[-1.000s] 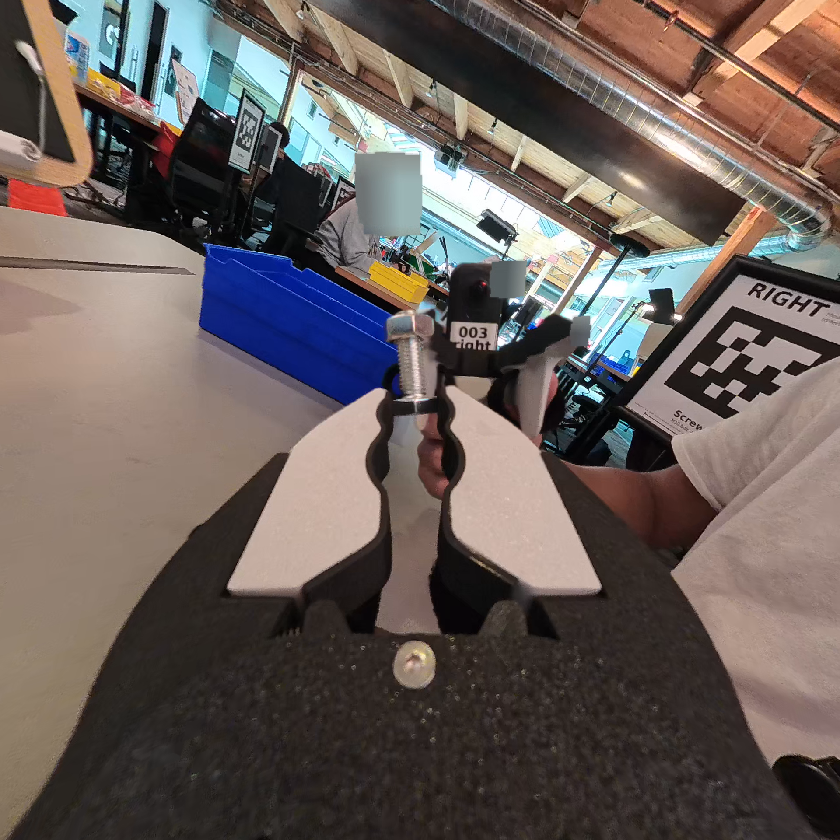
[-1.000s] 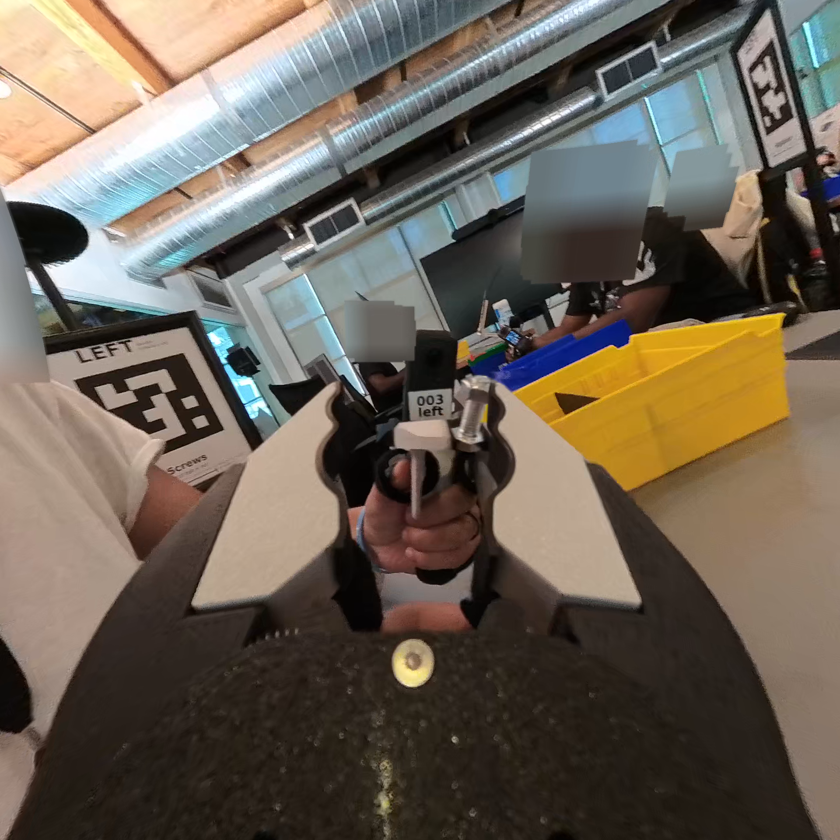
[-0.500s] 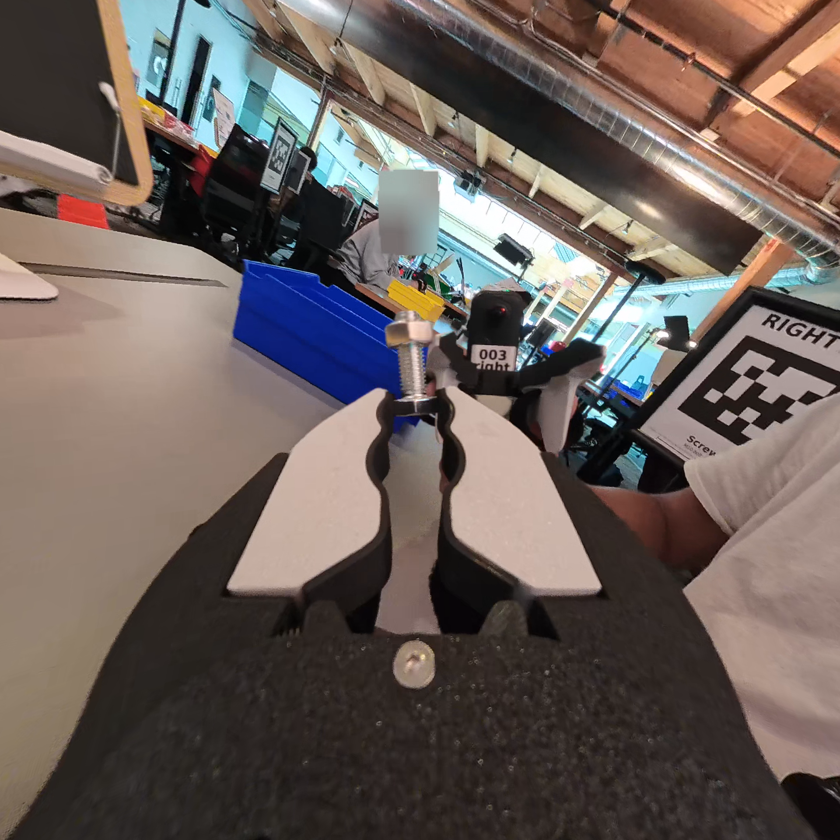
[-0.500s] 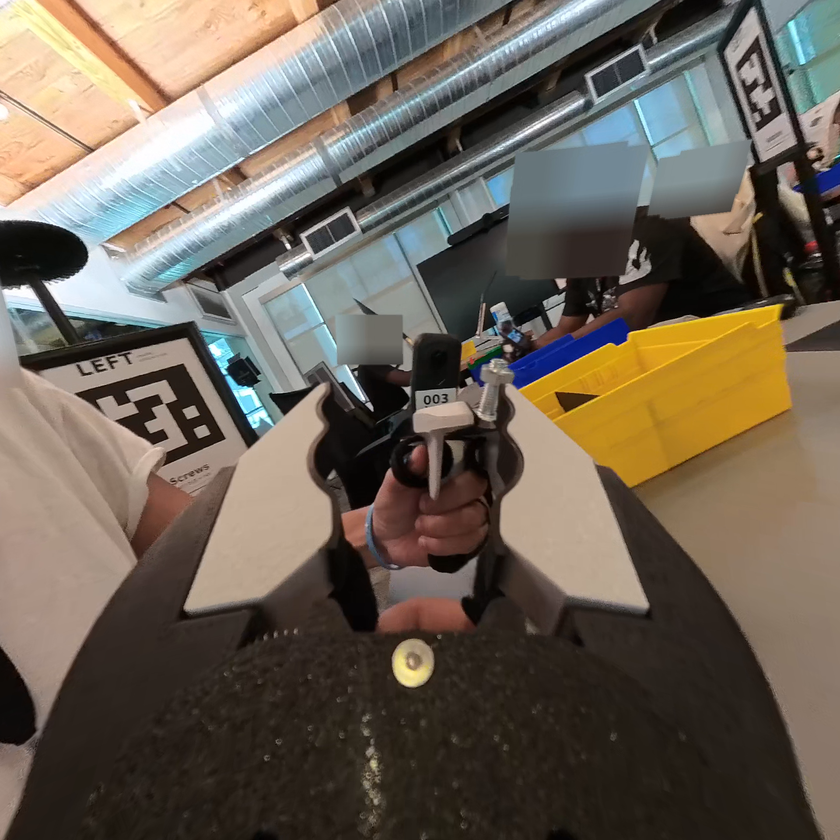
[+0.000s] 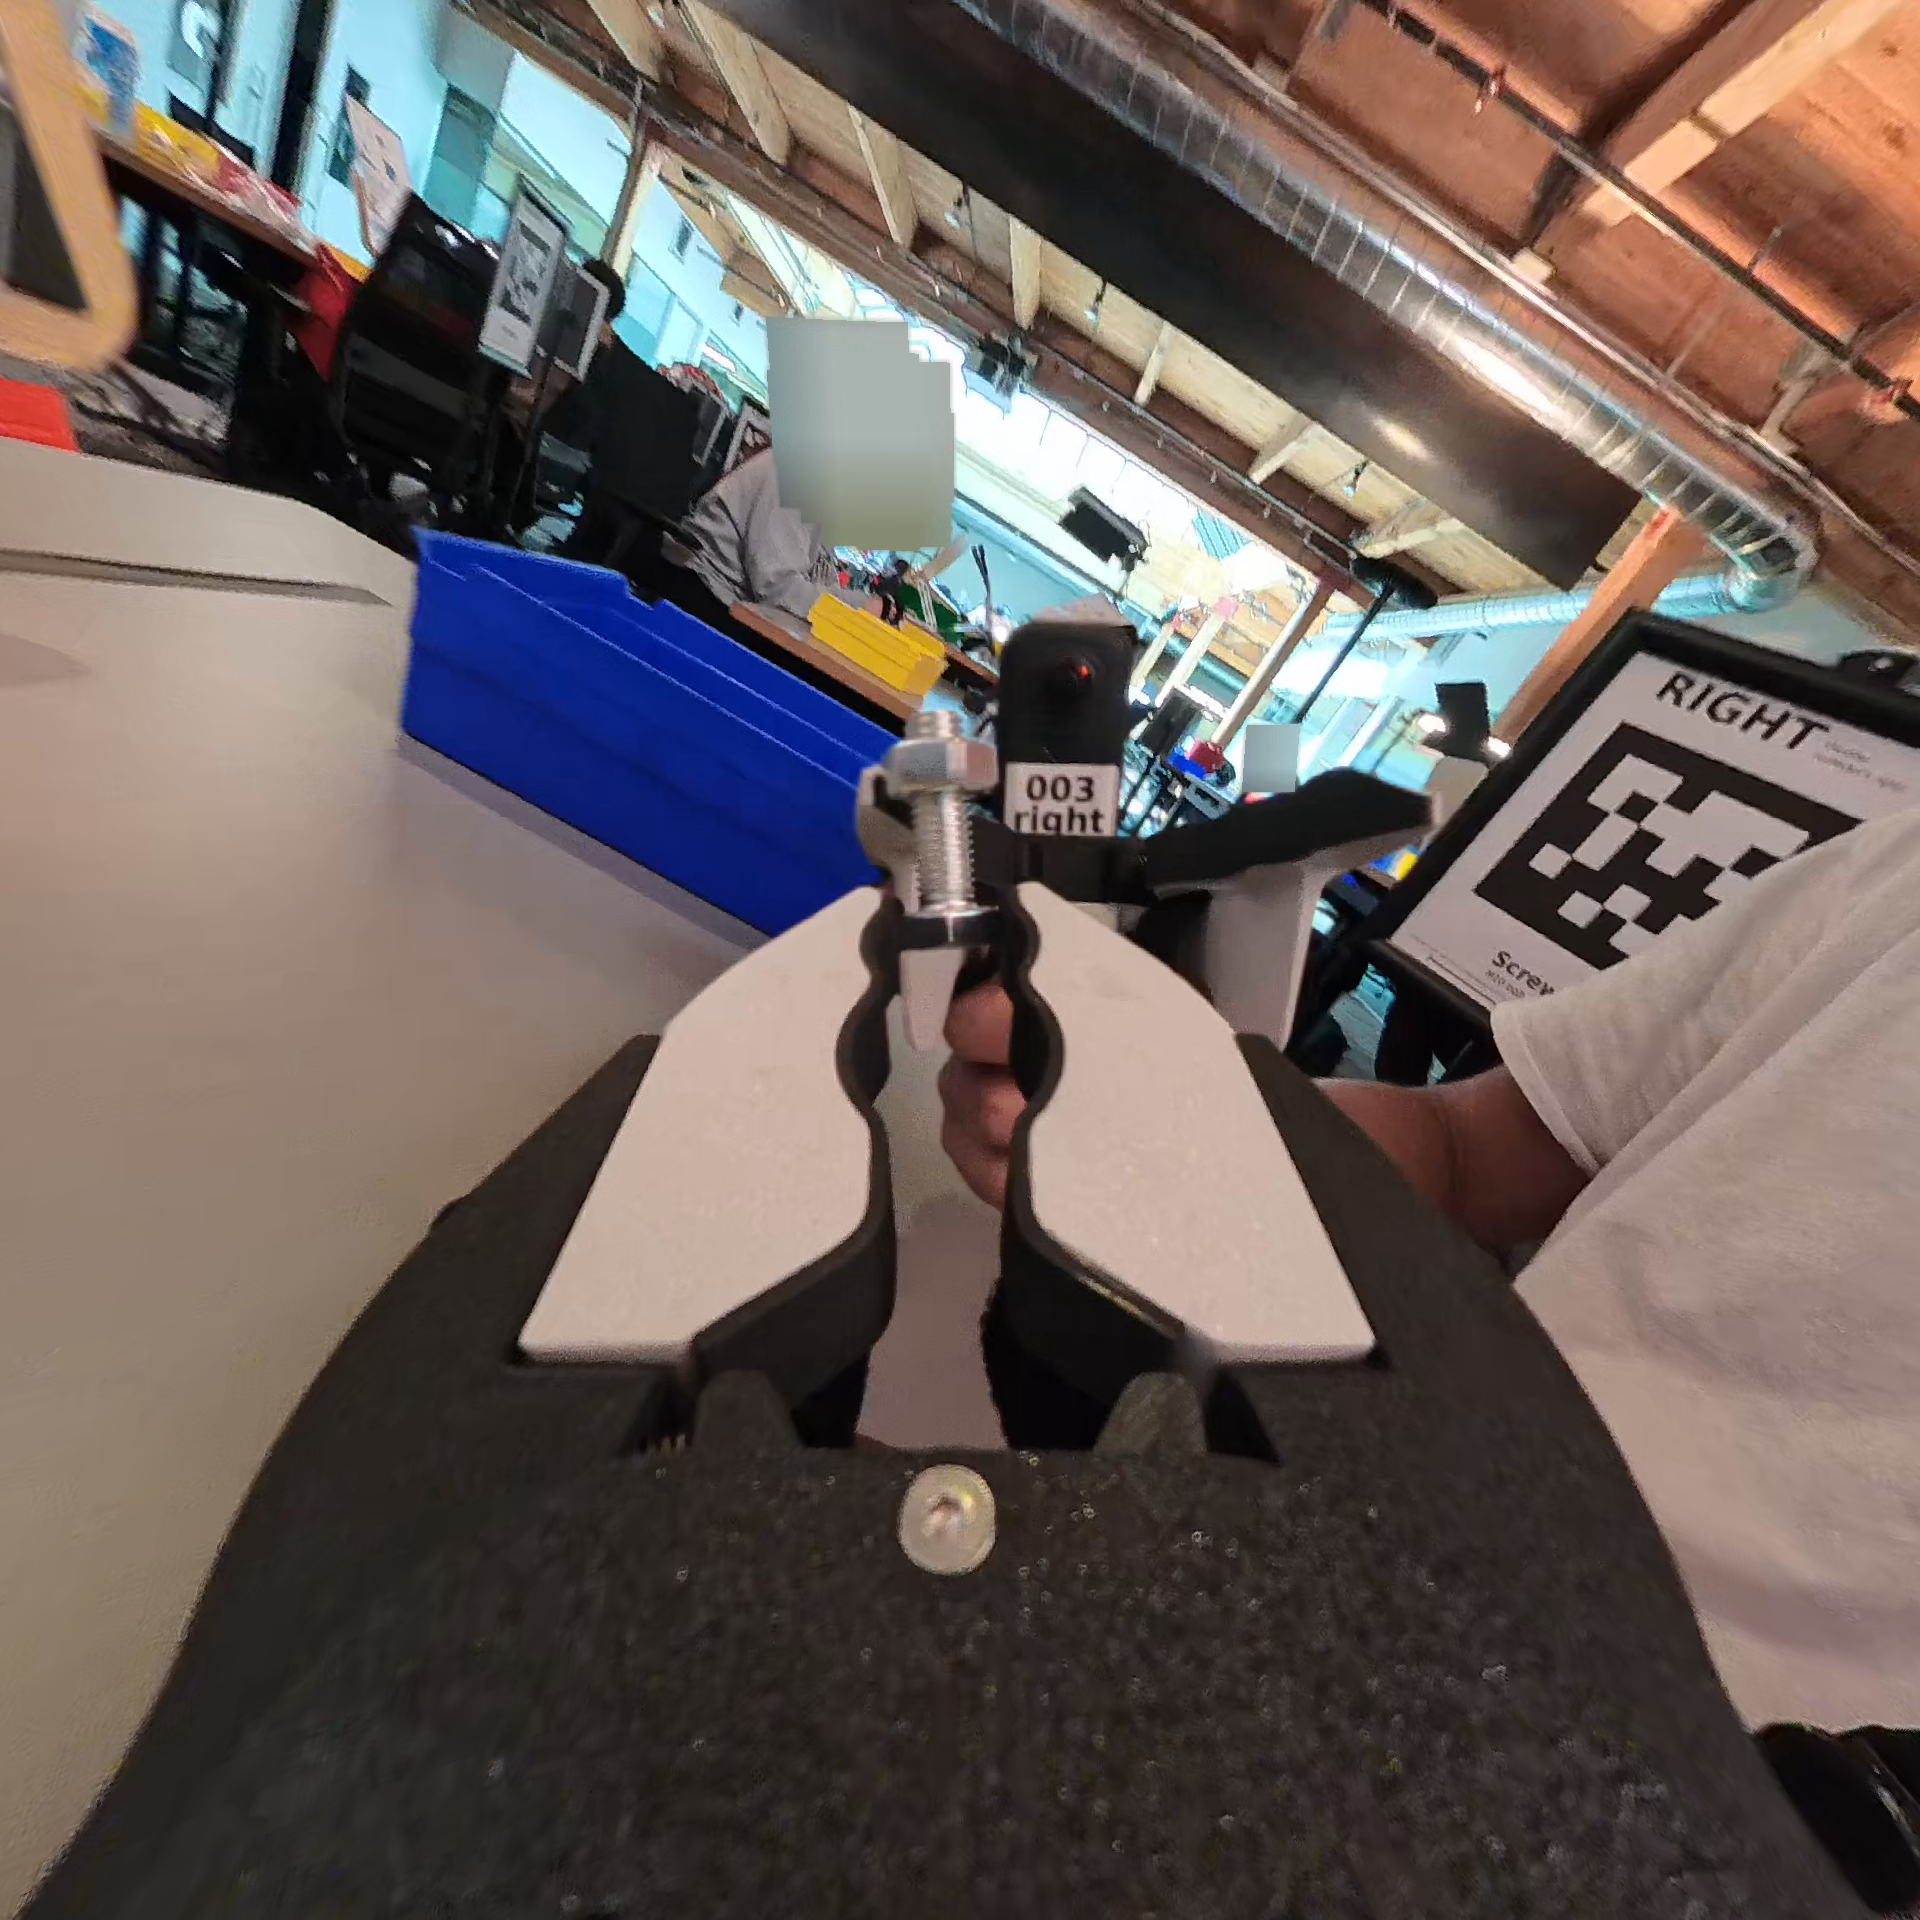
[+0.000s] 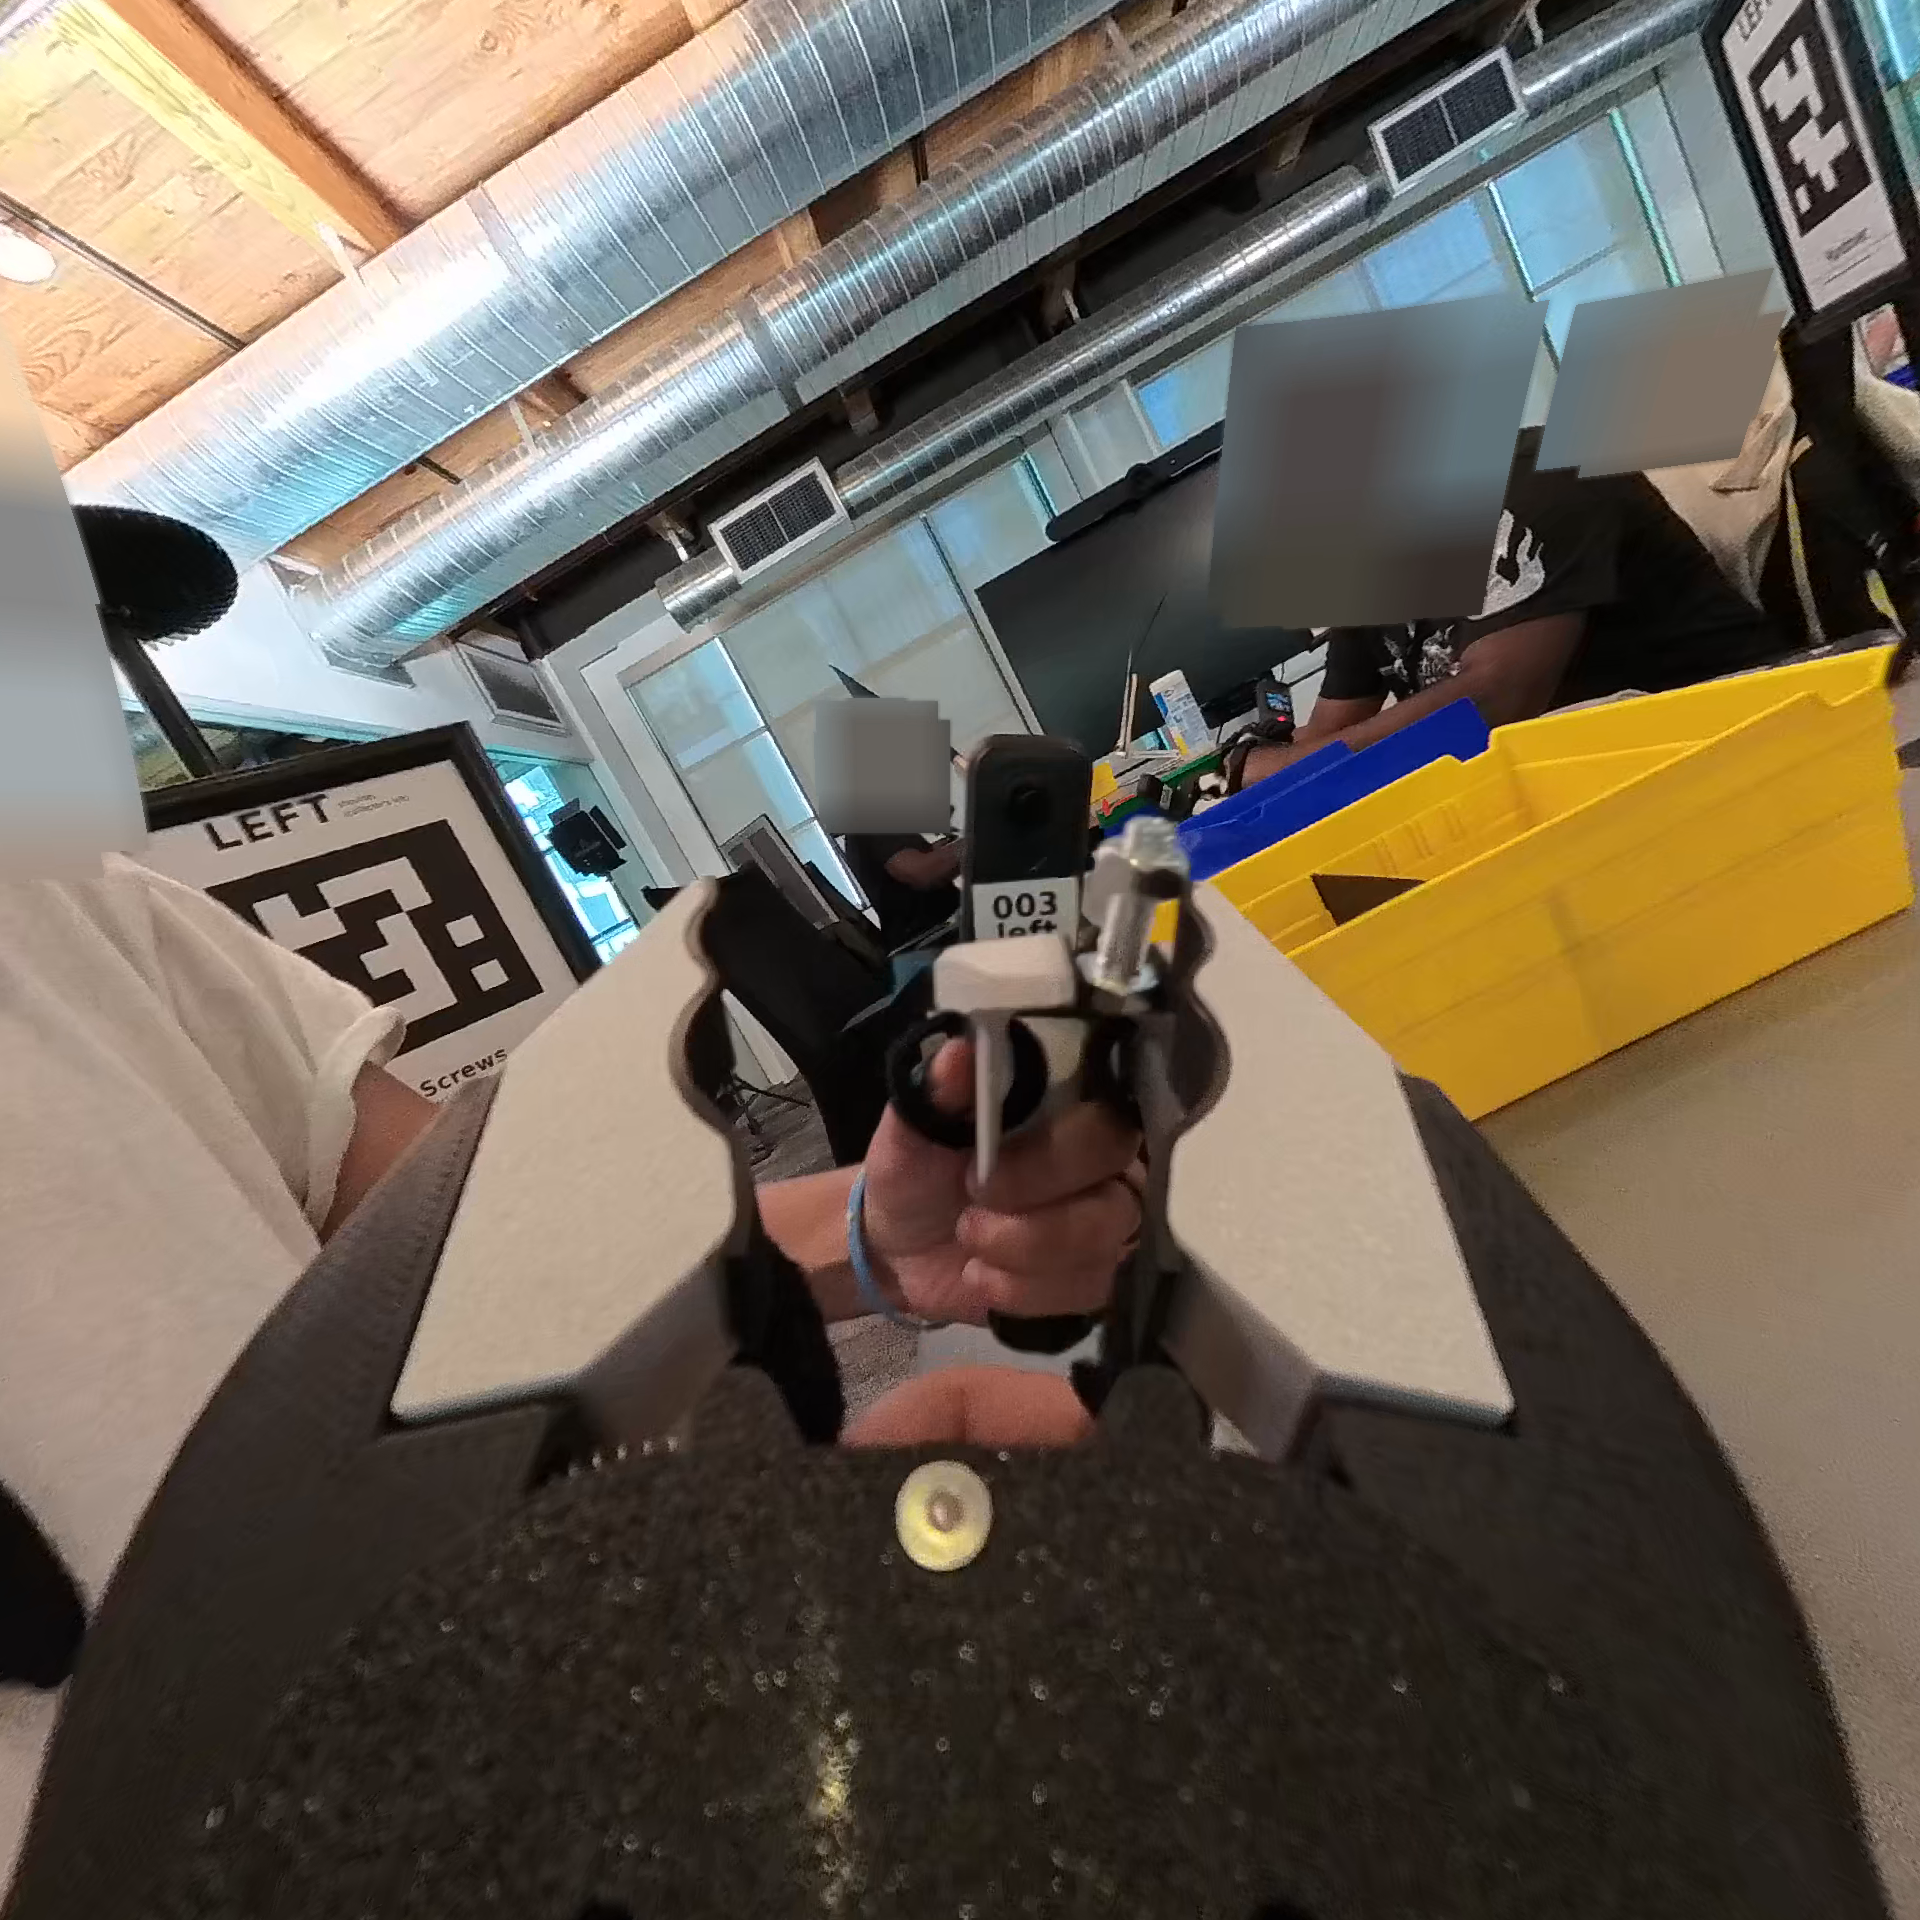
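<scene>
My left gripper (image 5: pixel 945 923) is shut on the head end of a silver bolt (image 5: pixel 940 842) and holds it upright above the grey table (image 5: pixel 208 987). A hex nut (image 5: pixel 935 767) sits near the bolt's top end. My right gripper (image 6: pixel 945 925) faces it with its jaws wide open and empty. In the right wrist view the bolt (image 6: pixel 1127 920) stands just inside the right finger (image 6: pixel 1299 1143), with the nut (image 6: pixel 1143 857) on top. In the left wrist view one right-gripper finger (image 5: pixel 885 831) is beside the bolt and the other finger (image 5: pixel 1252 935) is far off to the right.
A blue bin (image 5: pixel 623 717) stands on the table behind the bolt. A yellow bin (image 6: pixel 1610 935) stands on the table to the right. Framed marker signs (image 5: pixel 1662 831) (image 6: pixel 364 914) stand behind the person in a white shirt (image 5: pixel 1714 1247). Other people sit at far tables. Left and right tips are no more than a few centimetres apart.
The right gripper has come closer and opened a little wider, so the bolt now stands between its fingers by one of them. The left gripper still holds the bolt upright.
</scene>
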`<action>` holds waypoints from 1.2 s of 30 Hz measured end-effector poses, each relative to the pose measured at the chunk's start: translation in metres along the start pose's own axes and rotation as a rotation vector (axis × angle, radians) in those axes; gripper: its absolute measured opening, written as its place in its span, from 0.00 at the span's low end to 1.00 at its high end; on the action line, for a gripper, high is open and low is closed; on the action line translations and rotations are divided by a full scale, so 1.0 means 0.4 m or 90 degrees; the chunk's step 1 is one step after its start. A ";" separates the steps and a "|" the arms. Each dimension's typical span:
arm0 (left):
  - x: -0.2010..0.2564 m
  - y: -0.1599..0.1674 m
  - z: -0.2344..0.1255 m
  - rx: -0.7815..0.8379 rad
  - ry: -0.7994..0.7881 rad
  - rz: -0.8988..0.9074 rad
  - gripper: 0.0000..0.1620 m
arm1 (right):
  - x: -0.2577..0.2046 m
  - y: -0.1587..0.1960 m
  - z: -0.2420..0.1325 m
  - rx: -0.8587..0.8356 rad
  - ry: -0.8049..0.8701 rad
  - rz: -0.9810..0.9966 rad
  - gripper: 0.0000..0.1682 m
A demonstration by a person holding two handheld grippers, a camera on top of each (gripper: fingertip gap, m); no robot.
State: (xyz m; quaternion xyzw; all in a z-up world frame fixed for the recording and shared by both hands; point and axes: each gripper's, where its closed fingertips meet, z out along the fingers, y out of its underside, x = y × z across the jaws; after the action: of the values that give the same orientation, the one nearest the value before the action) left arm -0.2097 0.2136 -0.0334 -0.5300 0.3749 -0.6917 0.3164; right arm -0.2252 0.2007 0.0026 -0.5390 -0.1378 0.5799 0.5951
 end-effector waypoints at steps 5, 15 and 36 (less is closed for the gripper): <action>-0.023 -0.015 -0.026 0.011 -0.023 0.001 0.11 | 0.033 -0.024 -0.027 0.012 0.033 -0.014 0.45; 0.032 0.038 0.044 -0.030 0.034 -0.007 0.11 | 0.000 0.005 0.021 0.008 0.003 -0.017 0.50; -0.060 -0.028 -0.036 0.028 -0.039 -0.020 0.11 | 0.015 -0.009 -0.023 0.008 -0.005 0.008 0.38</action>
State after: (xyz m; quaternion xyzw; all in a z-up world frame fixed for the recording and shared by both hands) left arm -0.2185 0.2419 -0.0380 -0.5496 0.3417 -0.6880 0.3283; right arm -0.2143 0.2021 -0.0006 -0.5335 -0.1331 0.5869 0.5943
